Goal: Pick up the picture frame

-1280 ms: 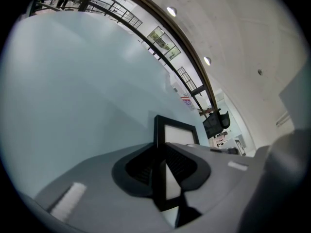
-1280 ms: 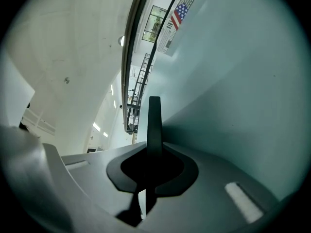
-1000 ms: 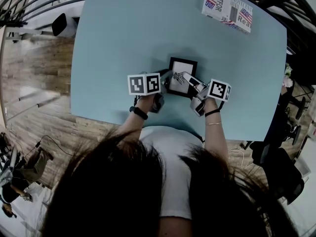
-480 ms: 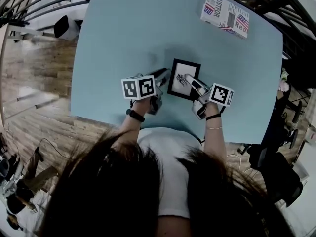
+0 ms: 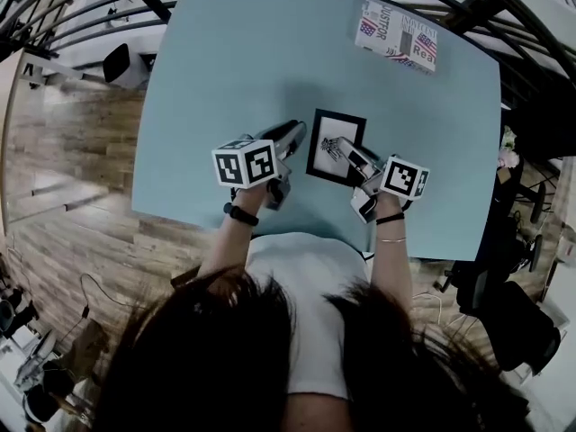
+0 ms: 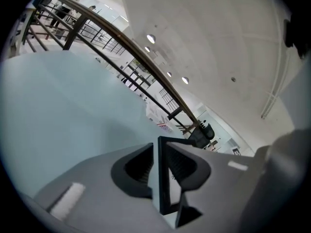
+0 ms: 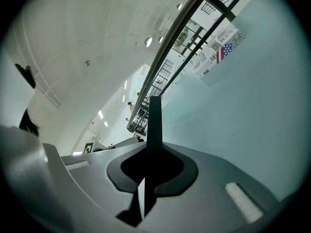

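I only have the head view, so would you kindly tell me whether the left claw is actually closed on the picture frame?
Observer: Yes. The left gripper view shows the left claw shut on the black picture frame, which stands edge-on in its grip.
Operator: Thank you, and the right claw?
Observer: The right gripper view shows the right claw shut on the frame's opposite edge, with the thin black rim rising straight out of the closed grip.

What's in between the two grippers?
The black picture frame. The head view shows the left gripper with its jaws shut on the frame's left side and the right gripper shut on its right side.
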{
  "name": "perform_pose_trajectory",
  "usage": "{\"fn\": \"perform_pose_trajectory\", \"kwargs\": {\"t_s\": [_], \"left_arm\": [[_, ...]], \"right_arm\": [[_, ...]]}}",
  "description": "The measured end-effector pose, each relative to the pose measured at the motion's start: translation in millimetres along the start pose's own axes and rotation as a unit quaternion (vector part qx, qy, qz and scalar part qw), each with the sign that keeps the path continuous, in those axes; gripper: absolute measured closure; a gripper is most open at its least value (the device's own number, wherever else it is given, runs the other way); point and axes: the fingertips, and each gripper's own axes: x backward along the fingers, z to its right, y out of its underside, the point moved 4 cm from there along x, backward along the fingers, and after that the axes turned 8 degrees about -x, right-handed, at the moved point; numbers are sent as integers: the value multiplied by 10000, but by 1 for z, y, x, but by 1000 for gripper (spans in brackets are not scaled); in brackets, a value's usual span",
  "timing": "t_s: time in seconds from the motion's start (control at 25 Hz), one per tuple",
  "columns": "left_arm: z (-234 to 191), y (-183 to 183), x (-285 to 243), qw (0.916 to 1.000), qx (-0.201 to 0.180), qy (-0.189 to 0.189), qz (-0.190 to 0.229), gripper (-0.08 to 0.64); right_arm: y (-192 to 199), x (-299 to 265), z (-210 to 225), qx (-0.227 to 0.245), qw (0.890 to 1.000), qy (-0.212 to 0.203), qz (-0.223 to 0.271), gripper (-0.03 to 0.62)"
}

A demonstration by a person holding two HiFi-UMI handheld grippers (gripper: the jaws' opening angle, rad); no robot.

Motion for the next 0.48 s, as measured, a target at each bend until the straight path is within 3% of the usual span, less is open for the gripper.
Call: {"fn": "perform_pose_trajectory", "kwargs": {"t_s": [0.48], "left_arm": [[50, -38, 37, 9922, -1120, 61, 536, 423]], "right_arm": [[-7, 45, -56, 817, 9949, -91, 591, 578]]}}
